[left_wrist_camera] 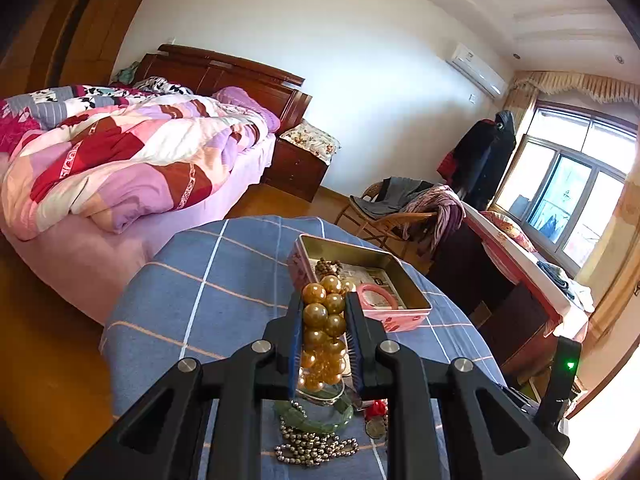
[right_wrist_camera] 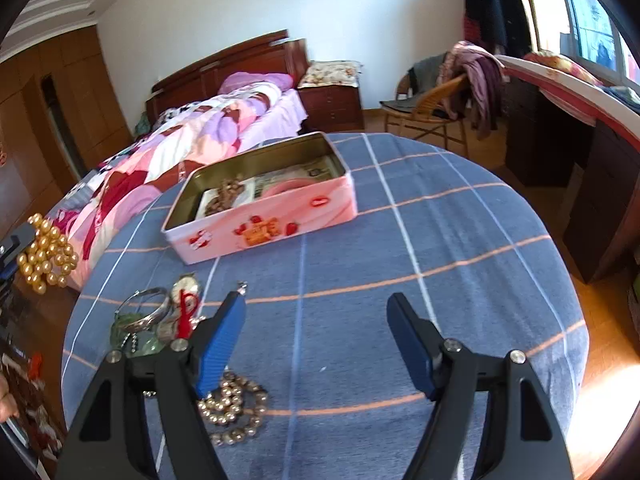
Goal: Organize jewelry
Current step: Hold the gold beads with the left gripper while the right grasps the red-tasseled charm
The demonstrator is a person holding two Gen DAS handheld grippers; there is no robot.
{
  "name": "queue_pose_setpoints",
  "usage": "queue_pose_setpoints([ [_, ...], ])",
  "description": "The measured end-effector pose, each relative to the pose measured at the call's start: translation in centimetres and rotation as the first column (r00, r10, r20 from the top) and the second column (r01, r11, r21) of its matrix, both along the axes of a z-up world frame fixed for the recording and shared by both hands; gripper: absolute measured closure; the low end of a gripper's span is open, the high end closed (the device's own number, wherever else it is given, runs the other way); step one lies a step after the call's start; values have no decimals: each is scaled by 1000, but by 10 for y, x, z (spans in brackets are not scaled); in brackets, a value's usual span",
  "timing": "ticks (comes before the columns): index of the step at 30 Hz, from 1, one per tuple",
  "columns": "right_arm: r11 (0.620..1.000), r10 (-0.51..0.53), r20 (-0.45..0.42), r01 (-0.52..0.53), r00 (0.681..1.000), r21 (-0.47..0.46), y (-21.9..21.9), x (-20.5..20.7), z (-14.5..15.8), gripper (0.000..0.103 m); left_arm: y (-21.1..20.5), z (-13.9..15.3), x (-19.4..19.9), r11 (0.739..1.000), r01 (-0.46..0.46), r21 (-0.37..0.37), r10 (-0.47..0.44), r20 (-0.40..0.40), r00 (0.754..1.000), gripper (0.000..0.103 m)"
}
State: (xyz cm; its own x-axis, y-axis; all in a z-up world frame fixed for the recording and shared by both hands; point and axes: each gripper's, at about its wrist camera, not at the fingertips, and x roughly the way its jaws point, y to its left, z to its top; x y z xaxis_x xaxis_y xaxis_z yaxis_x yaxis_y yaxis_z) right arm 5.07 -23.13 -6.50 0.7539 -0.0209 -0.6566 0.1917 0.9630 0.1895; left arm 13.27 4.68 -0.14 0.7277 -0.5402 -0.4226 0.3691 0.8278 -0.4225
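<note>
My left gripper (left_wrist_camera: 323,300) is shut on a gold pearl necklace (left_wrist_camera: 324,328) and holds it above the table, short of the pink tin box (left_wrist_camera: 394,318). The necklace also shows at the left edge of the right wrist view (right_wrist_camera: 46,254). The tin (right_wrist_camera: 272,222) is open and holds a brown bead bracelet (right_wrist_camera: 226,194) and a pink bangle (left_wrist_camera: 376,294). My right gripper (right_wrist_camera: 316,308) is open and empty over the blue checked cloth (right_wrist_camera: 400,240). A green bangle (left_wrist_camera: 316,418), a silver bead chain (left_wrist_camera: 312,446), a silver bangle (right_wrist_camera: 146,310), a red charm (right_wrist_camera: 185,312) and a pale pearl strand (right_wrist_camera: 234,408) lie on the cloth.
The round table stands beside a bed (left_wrist_camera: 120,168) with a pink quilt. A wicker chair with clothes (right_wrist_camera: 436,96) and a dark desk (right_wrist_camera: 560,136) stand beyond the table. A nightstand (left_wrist_camera: 298,164) stands by the bed.
</note>
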Motion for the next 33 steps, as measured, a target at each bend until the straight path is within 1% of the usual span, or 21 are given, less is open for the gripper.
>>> queue_pose_setpoints([
  [2, 999, 33, -3, -33, 999, 6, 9, 3, -1, 27, 0, -3, 0, 1000, -9, 10, 9, -11, 1000, 84],
  [4, 996, 86, -12, -86, 996, 14, 20, 7, -2, 32, -2, -6, 0, 999, -19, 32, 19, -15, 1000, 84],
  [5, 993, 111, -18, -111, 994, 27, 25, 10, -2, 37, -4, -7, 0, 998, -24, 50, 25, -14, 1000, 84],
  [6, 989, 140, -27, -139, 990, 50, 30, 14, -4, 39, -3, -7, 0, 998, -24, 58, 25, -13, 1000, 84],
  [11, 974, 207, -57, -200, 977, 102, 48, 36, -9, 39, -3, -9, -1, 997, -19, 72, 20, -14, 1000, 84],
  [16, 958, 258, -105, -240, 960, 158, 59, 58, -22, 52, 0, -10, 0, 997, -25, 78, 26, -19, 999, 84],
  [17, 957, 261, -120, -241, 958, 160, 59, 61, -24, 65, 0, -11, 0, 997, -25, 79, 27, -21, 999, 84],
  [18, 954, 269, -133, -245, 954, 170, 60, 63, -28, 89, -1, -11, 0, 996, -25, 80, 26, -22, 999, 84],
  [19, 950, 278, -137, -252, 951, 183, 59, 63, -29, 96, -1, -11, 0, 996, -25, 81, 27, -23, 999, 84],
  [20, 948, 281, -132, -254, 951, 194, 57, 60, -29, 94, -1, -12, 1, 996, -25, 82, 27, -25, 999, 84],
  [23, 954, 253, -85, -234, 964, 186, 48, 51, -18, 95, 0, -15, 3, 997, -27, 78, 29, -32, 999, 84],
  [28, 959, 204, 15, -203, 979, 199, 20, 37, 14, 95, -6, -17, 3, 997, -11, 80, 14, -32, 999, 84],
  [31, 964, 184, 45, -189, 982, 187, 12, 38, 25, 95, -11, -18, 4, 997, 5, 82, -2, -37, 999, 84],
  [33, 971, 169, 50, -175, 984, 164, 9, 39, 29, 95, -17, -19, 4, 995, 11, 101, -8, -32, 999, 84],
])
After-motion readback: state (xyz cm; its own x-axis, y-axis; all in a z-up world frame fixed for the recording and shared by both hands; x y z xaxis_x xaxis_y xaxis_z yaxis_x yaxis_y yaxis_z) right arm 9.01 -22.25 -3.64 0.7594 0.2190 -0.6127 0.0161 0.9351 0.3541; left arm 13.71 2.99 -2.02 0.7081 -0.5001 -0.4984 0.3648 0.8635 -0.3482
